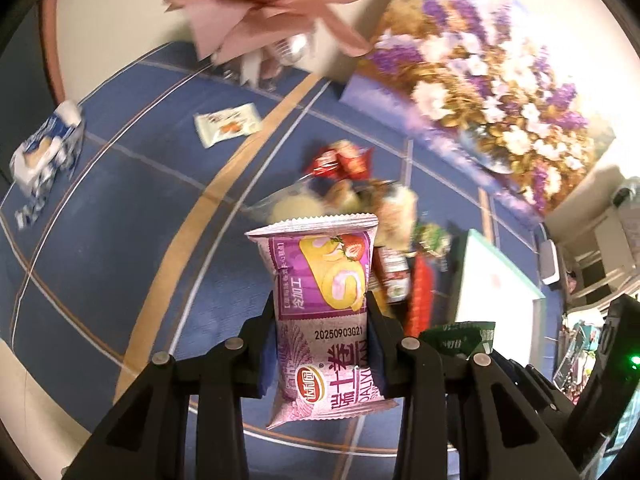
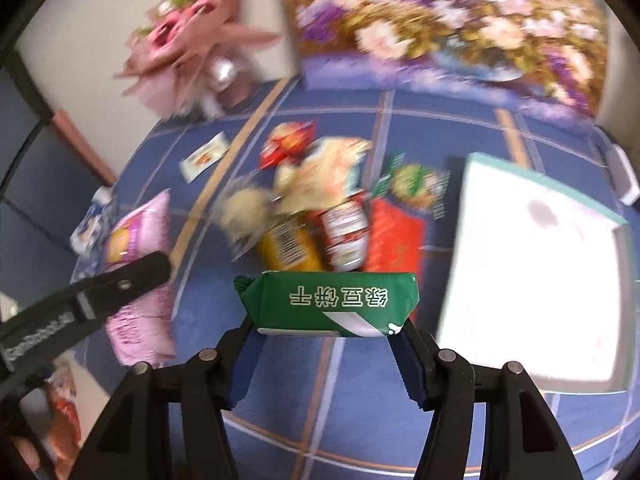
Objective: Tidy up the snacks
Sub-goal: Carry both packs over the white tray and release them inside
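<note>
Left gripper (image 1: 322, 320) clamps pink cake pack (image 1: 320, 300); right gripper (image 2: 330, 328) clamps green biscuit pack (image 2: 332, 300), above blue cloth (image 2: 352, 408).

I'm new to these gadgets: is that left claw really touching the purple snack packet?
Touching. The left wrist view shows the left gripper with both pads pressed into the sides of the purple snack packet, pinching it.

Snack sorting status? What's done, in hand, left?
Done: nothing visibly sorted; the white box looks empty. In hand: left gripper holds a pink cake pack, right gripper a green biscuit pack. Left: the snack pile and a white packet.
</note>
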{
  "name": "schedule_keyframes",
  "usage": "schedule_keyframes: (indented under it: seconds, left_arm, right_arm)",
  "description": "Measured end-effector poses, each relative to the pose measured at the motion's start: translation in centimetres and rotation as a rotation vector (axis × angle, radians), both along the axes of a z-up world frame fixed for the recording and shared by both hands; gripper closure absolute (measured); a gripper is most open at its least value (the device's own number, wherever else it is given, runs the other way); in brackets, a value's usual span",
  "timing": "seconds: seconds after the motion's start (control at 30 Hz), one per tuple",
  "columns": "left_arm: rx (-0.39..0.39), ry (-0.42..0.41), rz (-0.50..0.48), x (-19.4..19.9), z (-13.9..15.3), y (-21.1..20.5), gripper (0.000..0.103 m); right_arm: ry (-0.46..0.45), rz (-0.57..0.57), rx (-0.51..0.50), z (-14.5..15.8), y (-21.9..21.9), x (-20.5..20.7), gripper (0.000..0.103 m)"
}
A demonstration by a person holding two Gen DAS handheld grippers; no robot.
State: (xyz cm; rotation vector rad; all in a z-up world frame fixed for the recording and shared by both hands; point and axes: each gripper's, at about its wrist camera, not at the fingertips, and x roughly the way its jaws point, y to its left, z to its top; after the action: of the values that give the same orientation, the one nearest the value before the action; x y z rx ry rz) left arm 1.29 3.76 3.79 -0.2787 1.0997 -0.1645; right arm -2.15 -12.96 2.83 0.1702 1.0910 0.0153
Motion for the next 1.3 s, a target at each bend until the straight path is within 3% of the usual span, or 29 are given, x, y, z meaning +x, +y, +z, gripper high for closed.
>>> schedule_keyframes:
  seconds: [0.53, 0.97, 1.3]
  left_arm:
    - [0.028, -0.022, -0.242, 1.2, 2.3, -14.4, 0.064]
    - [0.067, 0.063, -0.390, 2.0, -2.8, -24.5, 0.064]
    - [0.094, 0.080, -0.421, 3.6, -5.3, -27.8, 0.064]
  right_arm:
    - [0.017, -0.409, -0.060, 1.1, -14.9, -1.8, 0.039]
    - [0.119, -0.693, -0.067, -1.9, -24.3, -4.6, 0.039]
    - [0.158, -0.750, -0.086, -2.7, -27.3, -4.1, 0.039]
